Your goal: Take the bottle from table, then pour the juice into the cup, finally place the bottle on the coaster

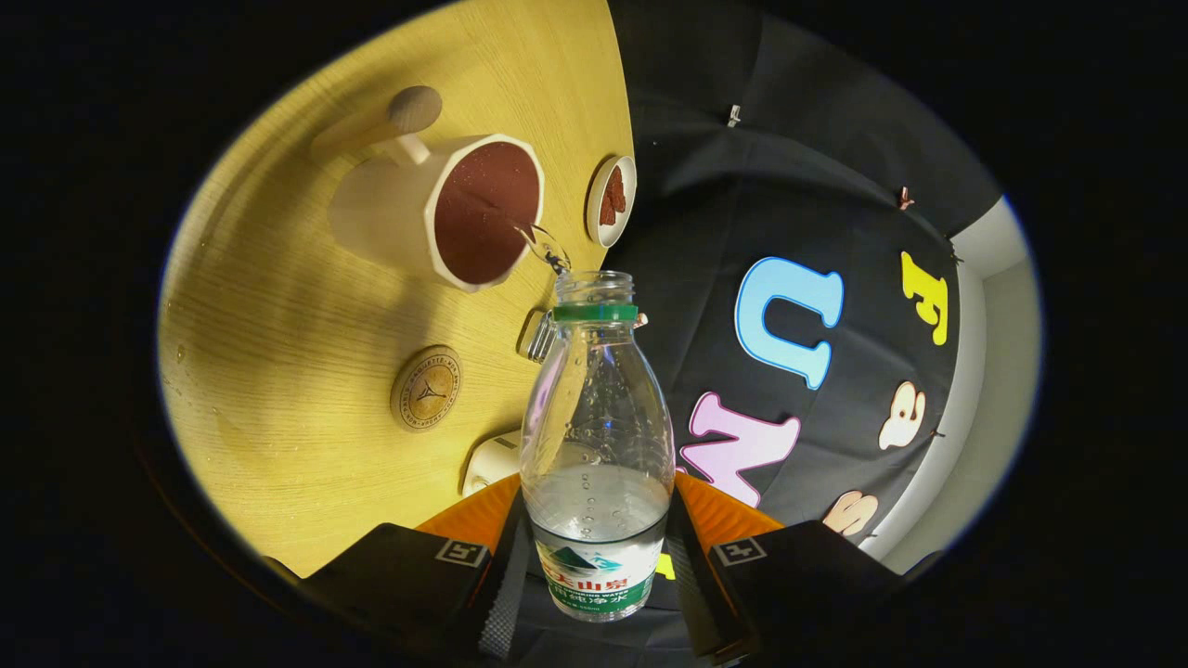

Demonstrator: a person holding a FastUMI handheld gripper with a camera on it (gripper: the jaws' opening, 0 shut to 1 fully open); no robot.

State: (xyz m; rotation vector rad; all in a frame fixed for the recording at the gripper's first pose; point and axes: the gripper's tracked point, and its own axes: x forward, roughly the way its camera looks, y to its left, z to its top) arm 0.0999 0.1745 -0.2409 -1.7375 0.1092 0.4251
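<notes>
Claw [597,566] is pinching the bottle [597,445] low on its body, both fingers pressing. Bottle is tilting, a thin clear stream reaching the cup [464,211] near the worktop's [306,297] far edge. Coaster [426,388] is lying apart, nearer. Judgement: keeping the mouth over the rim and tilting slowly is avoiding splashes.

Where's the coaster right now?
In the gripper view, the coaster lies flat on the table, left of the bottle held between the fingers, nearer than the cup.
</notes>
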